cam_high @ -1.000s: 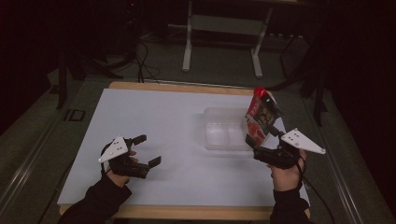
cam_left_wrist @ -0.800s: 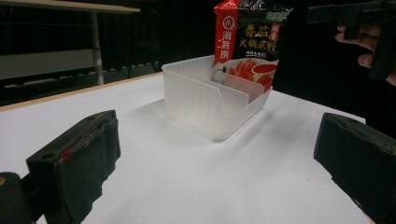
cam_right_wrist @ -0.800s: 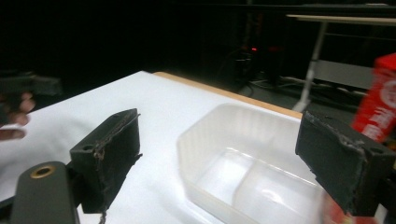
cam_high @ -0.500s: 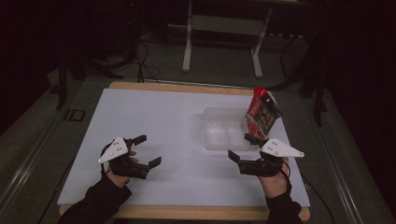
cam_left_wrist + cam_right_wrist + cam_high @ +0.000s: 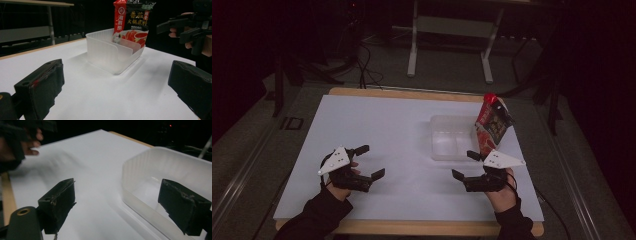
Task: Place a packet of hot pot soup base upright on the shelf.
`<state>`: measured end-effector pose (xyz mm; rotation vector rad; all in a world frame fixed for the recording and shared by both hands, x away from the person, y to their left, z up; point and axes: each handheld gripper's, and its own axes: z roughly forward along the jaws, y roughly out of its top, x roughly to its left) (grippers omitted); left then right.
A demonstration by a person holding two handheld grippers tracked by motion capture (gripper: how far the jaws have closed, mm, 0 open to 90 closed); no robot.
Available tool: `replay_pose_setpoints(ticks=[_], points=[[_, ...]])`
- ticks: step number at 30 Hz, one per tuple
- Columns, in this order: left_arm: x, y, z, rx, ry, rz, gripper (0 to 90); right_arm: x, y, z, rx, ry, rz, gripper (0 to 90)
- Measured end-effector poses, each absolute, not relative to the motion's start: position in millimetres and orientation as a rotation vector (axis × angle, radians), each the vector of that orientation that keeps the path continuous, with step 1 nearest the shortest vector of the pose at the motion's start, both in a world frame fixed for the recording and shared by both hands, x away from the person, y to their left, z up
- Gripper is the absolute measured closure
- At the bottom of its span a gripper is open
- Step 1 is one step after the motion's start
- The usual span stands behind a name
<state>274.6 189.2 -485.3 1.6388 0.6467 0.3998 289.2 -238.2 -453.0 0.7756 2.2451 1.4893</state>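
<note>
A white table top point(image 5: 402, 130) carries a clear plastic two-compartment container point(image 5: 453, 145) toward its right side, and a red and black hot-pot seasoning packet point(image 5: 491, 126) stands upright in the container's right end, leaning on the wall. The right gripper point(image 5: 464, 165) hovers just in front of the container with its jaws spread apart and empty. The left gripper point(image 5: 370, 161) rests well apart at the table's left front, jaws likewise wide and empty.

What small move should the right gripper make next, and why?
Probably none but resting open on the white table. The red and black sauce packet already stands in the clear plastic two-compartment tray, leaning on its far wall, and the right gripper is open, empty, apart from the packet.
</note>
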Motion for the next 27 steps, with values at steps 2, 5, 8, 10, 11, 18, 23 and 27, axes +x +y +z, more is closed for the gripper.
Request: replay_pose_setpoints(ticks=[2,5,8,10,11,18,23,27], points=[[274.6,189.2,-485.2,1.640,0.645,0.399,0.4,290.0,-239.8,-456.5,0.775,2.263,1.474,13.9],[275.0,189.1,-485.7,1.639,0.648,0.394,0.5,289.5,-241.8,-461.3,0.780,2.290,1.440,13.9],[275.6,189.0,-486.4,1.644,0.649,0.395,0.5,288.9,-243.6,-465.0,0.791,2.307,1.399,13.9],[275.7,188.6,-486.8,1.643,0.646,0.393,0.5,288.5,-245.3,-467.5,0.796,2.320,1.390,13.8],[275.8,188.4,-486.8,1.644,0.646,0.393,0.5,287.8,-245.8,-468.6,0.800,2.327,1.380,13.8],[276.7,188.4,-488.0,1.644,0.650,0.385,0.5,286.1,-251.1,-473.7,0.810,2.356,1.338,13.9],[276.4,187.9,-488.3,1.649,0.644,0.391,0.5,285.6,-258.5,-477.6,0.842,2.359,1.301,13.9],[276.4,187.7,-488.1,1.648,0.644,0.391,0.5,285.4,-262.5,-480.7,0.856,2.361,1.277,13.8]])
